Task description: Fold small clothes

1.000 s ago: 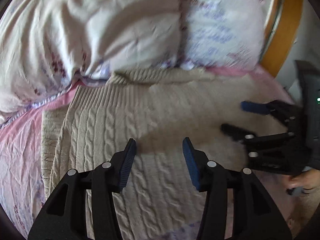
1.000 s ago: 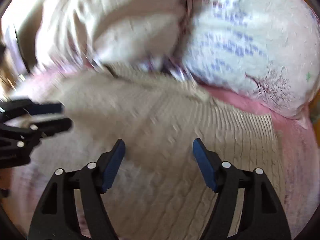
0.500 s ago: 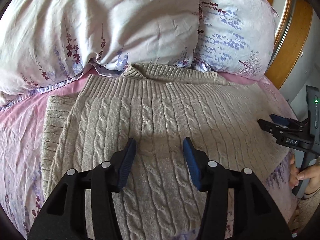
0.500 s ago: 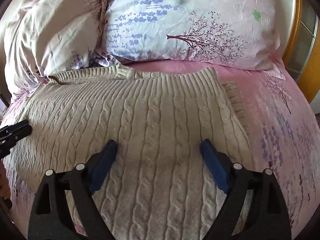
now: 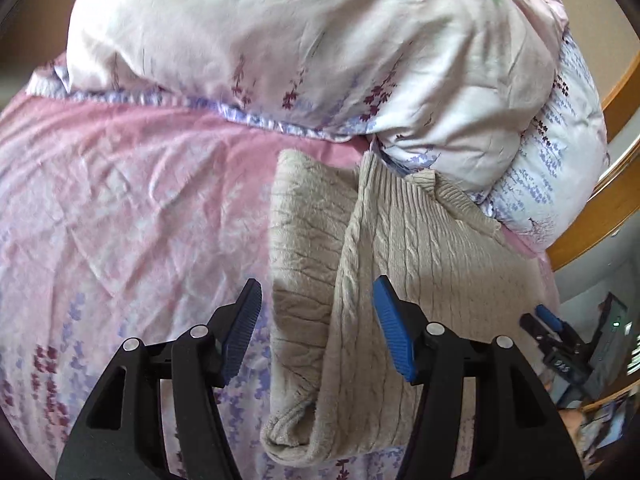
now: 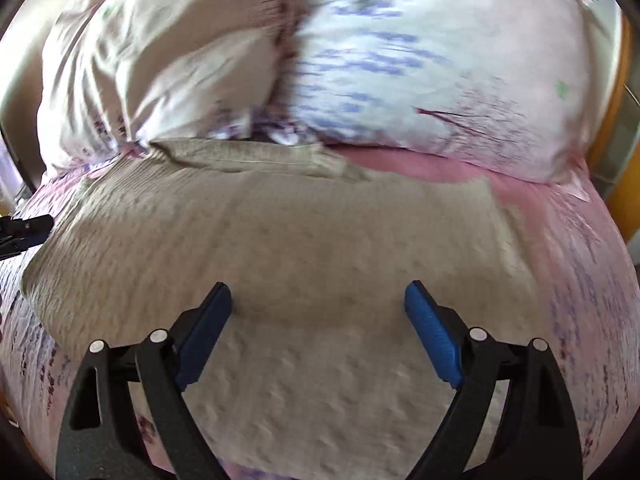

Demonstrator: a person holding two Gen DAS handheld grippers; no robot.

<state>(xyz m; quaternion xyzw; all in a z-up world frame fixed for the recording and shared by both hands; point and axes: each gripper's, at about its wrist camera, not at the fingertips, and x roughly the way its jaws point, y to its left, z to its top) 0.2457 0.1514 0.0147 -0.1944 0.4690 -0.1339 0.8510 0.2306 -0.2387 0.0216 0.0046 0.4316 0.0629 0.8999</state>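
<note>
The beige cable-knit sweater (image 5: 400, 264) lies on the pink bedsheet (image 5: 132, 200), its folded left edge just ahead of the left gripper (image 5: 316, 326), whose jaws gape wide, holding nothing. The right gripper (image 6: 318, 330) hovers over the sweater's middle, equally wide and empty. Since half a second ago the left gripper has swung leftward off the sweater's centre; the right view has blurred.

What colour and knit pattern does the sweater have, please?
Beige cable knit sweater, clearest in the left wrist view.
</note>
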